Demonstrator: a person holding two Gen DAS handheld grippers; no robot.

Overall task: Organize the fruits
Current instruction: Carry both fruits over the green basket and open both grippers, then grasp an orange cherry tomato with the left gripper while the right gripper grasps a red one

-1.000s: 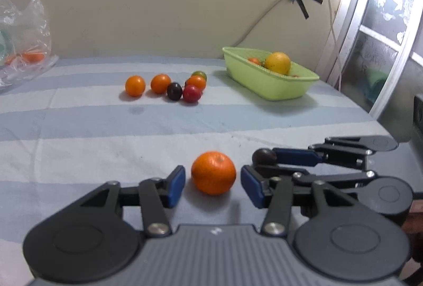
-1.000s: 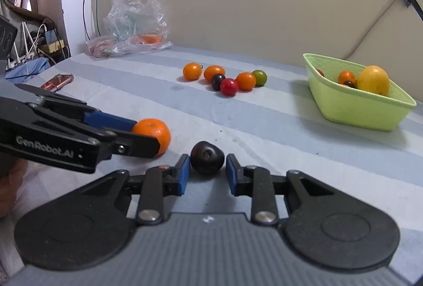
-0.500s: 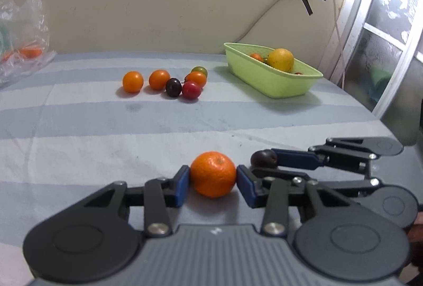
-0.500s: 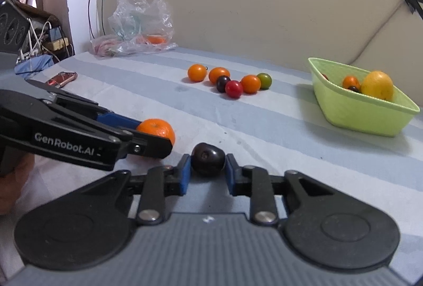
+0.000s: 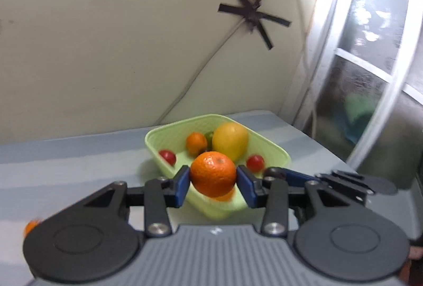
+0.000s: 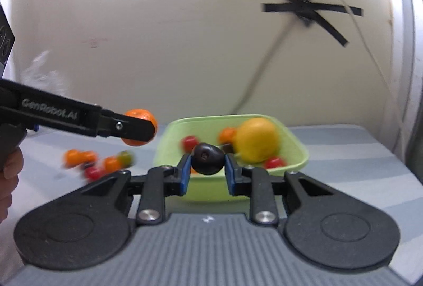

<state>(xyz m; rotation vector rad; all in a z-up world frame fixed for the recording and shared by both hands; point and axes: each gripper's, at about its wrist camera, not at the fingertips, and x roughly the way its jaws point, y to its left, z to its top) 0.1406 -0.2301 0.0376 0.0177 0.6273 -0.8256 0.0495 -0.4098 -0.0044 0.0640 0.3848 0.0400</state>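
— What are we seeing on the left side?

— We are finding the left gripper [image 5: 213, 181] clamped on an orange [image 5: 213, 173], its blue pads pressing both flanks of the fruit. We are seeing it held in the air, in front of the near wall of the green basket [image 5: 280, 152].

— And the right?

— We are noting the right gripper [image 6: 206, 171] closed tight on a dark plum [image 6: 206, 158], likewise lifted clear of the striped tablecloth [image 6: 343, 148]. In the right wrist view the plum is hanging in front of the basket's near wall.

— What is sitting in the basket?

— We are counting a large yellow fruit [image 5: 230, 141], a small orange one [image 5: 196, 143] beside it, something green behind them that is too hidden to name, and two red tomatoes [image 5: 167, 157], one at each side. A further orange shape is showing under the held orange; we cannot tell what it is.

— Anything lying outside the basket?

— We are seeing a blurred cluster of small fruits [image 6: 97, 160] on the cloth to the left of the basket: orange, red, one greenish. The blur is keeping us from counting them.

— How are the two tools standing to each other?

— We are seeing them side by side, apart. A hand [image 6: 9, 180] is gripping the left tool's handle.
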